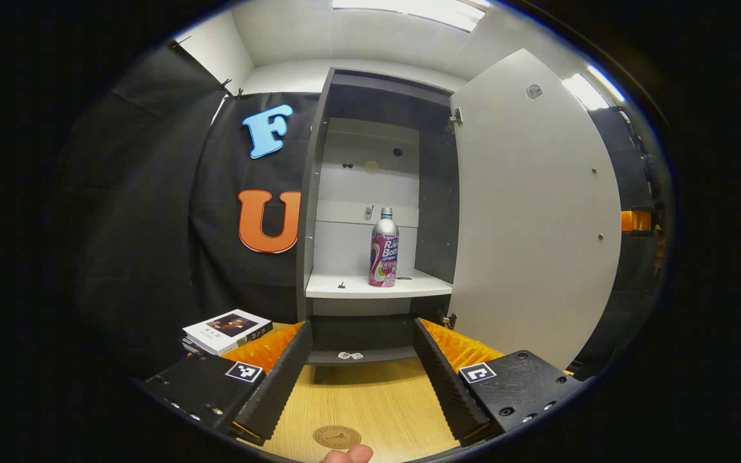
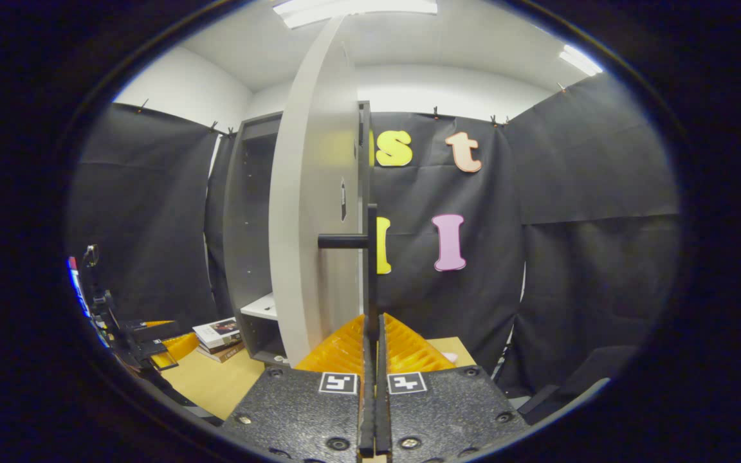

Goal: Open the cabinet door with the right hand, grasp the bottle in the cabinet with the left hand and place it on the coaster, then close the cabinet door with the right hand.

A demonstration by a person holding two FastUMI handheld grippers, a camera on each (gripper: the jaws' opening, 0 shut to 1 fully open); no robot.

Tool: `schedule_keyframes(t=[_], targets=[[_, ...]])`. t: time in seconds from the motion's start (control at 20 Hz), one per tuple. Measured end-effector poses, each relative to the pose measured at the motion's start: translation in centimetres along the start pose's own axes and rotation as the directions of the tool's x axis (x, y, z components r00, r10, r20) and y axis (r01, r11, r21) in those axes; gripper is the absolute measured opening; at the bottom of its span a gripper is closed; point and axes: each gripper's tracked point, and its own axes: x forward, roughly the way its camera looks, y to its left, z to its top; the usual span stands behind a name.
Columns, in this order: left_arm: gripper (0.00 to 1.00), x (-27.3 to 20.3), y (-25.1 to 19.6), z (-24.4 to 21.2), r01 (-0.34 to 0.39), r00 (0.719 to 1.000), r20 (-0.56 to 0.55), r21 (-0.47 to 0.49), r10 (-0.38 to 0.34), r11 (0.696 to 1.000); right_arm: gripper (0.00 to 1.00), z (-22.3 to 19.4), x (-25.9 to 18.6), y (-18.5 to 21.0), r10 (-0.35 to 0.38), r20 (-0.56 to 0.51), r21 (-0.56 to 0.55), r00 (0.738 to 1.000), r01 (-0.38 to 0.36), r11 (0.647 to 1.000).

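With the cabinet door (image 1: 531,218) swung open, the bottle (image 1: 384,247) stands upright on the shelf (image 1: 377,285), w/ the left hand-held gripper (image 1: 363,379) wide open and empty, well short of it, while the right hand-held gripper (image 2: 374,379) is pinched on the door handle (image 2: 371,270) (bottle looks like slick, rigid metal, prob. light, so take it mid-body).

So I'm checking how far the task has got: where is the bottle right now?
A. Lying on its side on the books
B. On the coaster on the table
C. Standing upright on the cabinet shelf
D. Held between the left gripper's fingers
C: in the left gripper view the bottle stands upright on the white cabinet shelf, past the open left gripper, while the coaster on the table lies bare.
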Motion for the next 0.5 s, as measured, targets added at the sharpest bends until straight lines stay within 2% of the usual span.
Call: schedule_keyframes(t=[0.15, 0.2, 0.3, 0.5], targets=[[0.95, 0.1, 0.3, 0.0, 0.005, 1.0, -0.001, -0.013, -0.005, 1.0, 0.04, -0.1, -2.9, 0.0, -0.054, 0.003, 0.011, 0.999, 0.054, 0.998], [0.95, 0.1, 0.4, -0.1, 0.008, 1.0, -0.002, -0.013, -0.008, 1.0, 0.04, -0.4, -4.0, -0.8, -0.109, -0.006, -0.01, 0.994, 0.109, 0.994], [0.95, 0.2, 0.7, -0.1, 0.009, 1.0, -0.001, -0.011, -0.009, 1.0, 0.04, -0.1, -6.8, -0.5, -0.148, -0.015, -0.029, 0.989, 0.148, 0.989], [0.95, 0.5, 1.2, -0.1, 0.015, 1.0, 0.003, -0.025, -0.014, 1.0, 0.04, 1.3, -9.3, 5.3, -0.063, -0.001, 0.005, 0.998, 0.063, 0.998]])
